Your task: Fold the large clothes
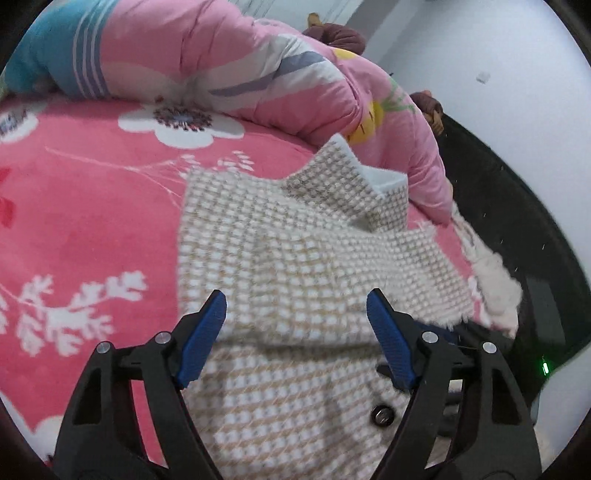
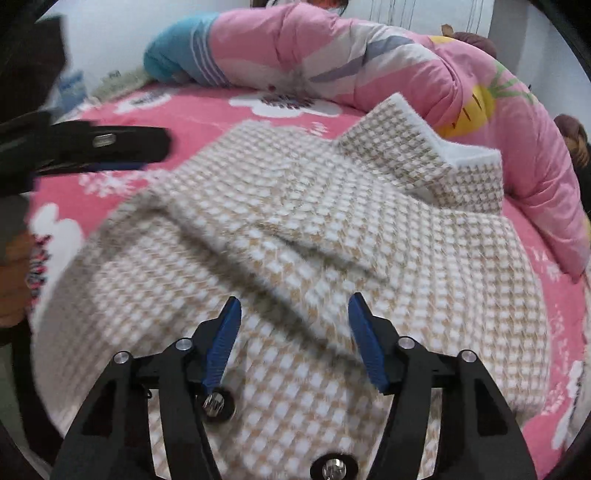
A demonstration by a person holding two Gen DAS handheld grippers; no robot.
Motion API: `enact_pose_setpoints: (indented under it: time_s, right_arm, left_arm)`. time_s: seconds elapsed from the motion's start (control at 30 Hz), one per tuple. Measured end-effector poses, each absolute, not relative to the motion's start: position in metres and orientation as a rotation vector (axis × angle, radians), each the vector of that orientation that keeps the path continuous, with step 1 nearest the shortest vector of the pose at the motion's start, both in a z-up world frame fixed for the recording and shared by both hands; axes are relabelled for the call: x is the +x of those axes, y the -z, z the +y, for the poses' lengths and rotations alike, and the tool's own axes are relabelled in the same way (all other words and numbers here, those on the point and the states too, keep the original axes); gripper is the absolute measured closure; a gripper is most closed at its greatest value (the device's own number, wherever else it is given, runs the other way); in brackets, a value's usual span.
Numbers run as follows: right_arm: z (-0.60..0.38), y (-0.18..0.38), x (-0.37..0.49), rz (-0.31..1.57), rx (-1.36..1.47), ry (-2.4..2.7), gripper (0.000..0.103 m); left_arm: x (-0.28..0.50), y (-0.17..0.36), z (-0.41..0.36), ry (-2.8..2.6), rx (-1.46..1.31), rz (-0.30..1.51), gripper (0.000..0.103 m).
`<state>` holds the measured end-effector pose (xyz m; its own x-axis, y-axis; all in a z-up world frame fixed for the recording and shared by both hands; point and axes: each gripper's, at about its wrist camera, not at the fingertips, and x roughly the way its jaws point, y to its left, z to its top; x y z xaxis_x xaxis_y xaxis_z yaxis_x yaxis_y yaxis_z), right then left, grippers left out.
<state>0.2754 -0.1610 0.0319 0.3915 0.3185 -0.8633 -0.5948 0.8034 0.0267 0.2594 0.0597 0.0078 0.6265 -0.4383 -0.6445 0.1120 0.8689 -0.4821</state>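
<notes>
A beige-and-white houndstooth coat (image 1: pixel 295 266) lies partly folded on the pink floral bed; it also shows in the right wrist view (image 2: pixel 314 236). Its collar (image 1: pixel 347 173) stands up at the far end, also seen in the right wrist view (image 2: pixel 417 144). Dark round buttons (image 1: pixel 382 415) (image 2: pixel 218 402) sit near my fingers. My left gripper (image 1: pixel 297 299) is open and empty just above the coat. My right gripper (image 2: pixel 293 304) is open and empty above the coat's front. The left gripper's black arm (image 2: pixel 110 146) shows at the left of the right wrist view.
The pink floral bedsheet (image 1: pixel 81 206) (image 2: pixel 214 107) surrounds the coat. A rolled pink quilt (image 1: pixel 229 62) (image 2: pixel 369 62) lies along the far side. A dark floor area (image 1: pixel 517 221) lies off the bed's right edge. Brown plush items (image 1: pixel 340 35) sit behind the quilt.
</notes>
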Motion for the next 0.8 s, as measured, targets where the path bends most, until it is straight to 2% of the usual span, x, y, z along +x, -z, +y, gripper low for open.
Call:
enact_pose_setpoints:
  time_s: [0.2, 0.33, 0.37, 0.43, 0.5, 0.6, 0.73, 0.8]
  right_arm:
    - [-0.23, -0.038, 0.268, 1.028, -0.066, -0.569, 0.043]
    - [-0.291, -0.031, 0.262, 1.035, 0.153, -0.496, 0.043]
    - [-0.303, -0.028, 0.262, 1.035, 0.193, -0.479, 0.043]
    - [-0.322, -0.024, 0.262, 1.03, 0.239, -0.446, 0.043]
    - [-0.333, -0.022, 0.26, 1.024, 0.257, -0.42, 0.043]
    - [-0.346, -0.018, 0.26, 1.014, 0.282, -0.403, 0.043]
    - [-0.355, -0.021, 0.262, 0.986, 0.28, -0.384, 0.043]
    - [-0.359, -0.023, 0.261, 0.977, 0.28, -0.378, 0.043]
  left_arm:
    - [0.298, 0.016, 0.055, 0.329, -0.492, 0.933, 0.048]
    - [0.321, 0.033, 0.045, 0.333, -0.489, 1.005, 0.057]
    - [0.328, 0.039, 0.04, 0.308, -0.461, 1.046, 0.064]
    - [0.334, 0.042, 0.033, 0.269, -0.416, 1.059, 0.07]
    - [0.335, 0.038, 0.023, 0.263, -0.359, 1.037, 0.09]
    - [0.334, 0.015, 0.011, 0.252, -0.281, 0.978, 0.093]
    - [0.33, -0.053, 0.017, 0.274, -0.303, 0.756, 0.093]
    - [0.329, -0.068, 0.023, 0.252, -0.288, 0.711, 0.093]
